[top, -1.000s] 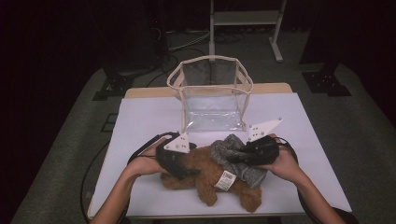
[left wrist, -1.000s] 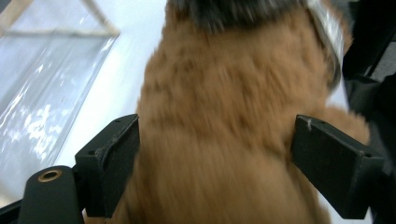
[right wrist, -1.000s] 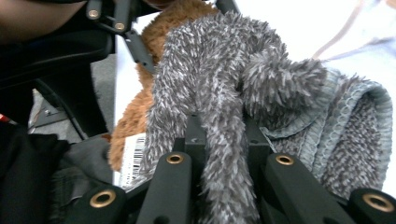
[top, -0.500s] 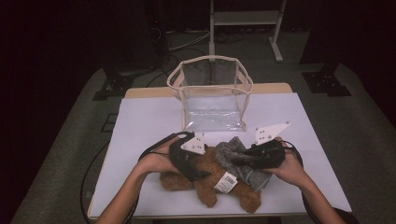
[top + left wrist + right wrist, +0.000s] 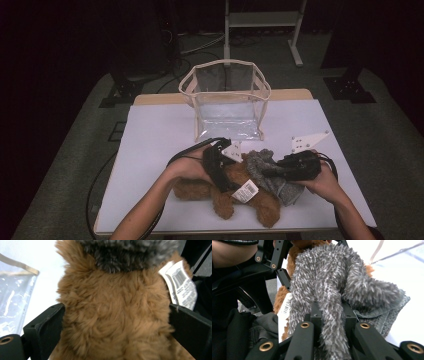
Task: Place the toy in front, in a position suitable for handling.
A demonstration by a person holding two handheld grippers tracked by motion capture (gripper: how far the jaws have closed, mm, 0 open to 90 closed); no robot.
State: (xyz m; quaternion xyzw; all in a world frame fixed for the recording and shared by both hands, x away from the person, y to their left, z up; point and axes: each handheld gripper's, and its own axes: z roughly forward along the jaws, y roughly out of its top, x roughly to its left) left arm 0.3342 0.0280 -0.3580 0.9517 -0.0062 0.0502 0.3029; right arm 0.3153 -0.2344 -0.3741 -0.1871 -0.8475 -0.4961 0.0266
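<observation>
A brown plush toy point(image 5: 200, 189) with a white barcode tag point(image 5: 244, 191) lies near the table's front edge. A grey fuzzy garment point(image 5: 260, 162) is draped over it. My left gripper point(image 5: 232, 185) reaches over the toy from the left. Its jaws have just been opening and stand wide on either side of the brown body point(image 5: 115, 315), with fur brushing both. My right gripper point(image 5: 267, 172) comes in from the right and is shut on a strand of the grey garment point(image 5: 324, 277), which runs down between its jaws point(image 5: 329, 312). The left gripper point(image 5: 269, 260) is close by in the right gripper view.
A clear plastic bag point(image 5: 227, 100) with a beige rim stands open-topped at the back middle of the white table point(image 5: 155, 140). Its side point(image 5: 12, 295) is near the toy. A metal stand point(image 5: 260, 20) is on the floor behind. Cables trail off the table's left edge.
My left gripper has moved right, from beside the toy to over its body, with its jaws spread wider. The right gripper has shifted a little right with the grey garment.
</observation>
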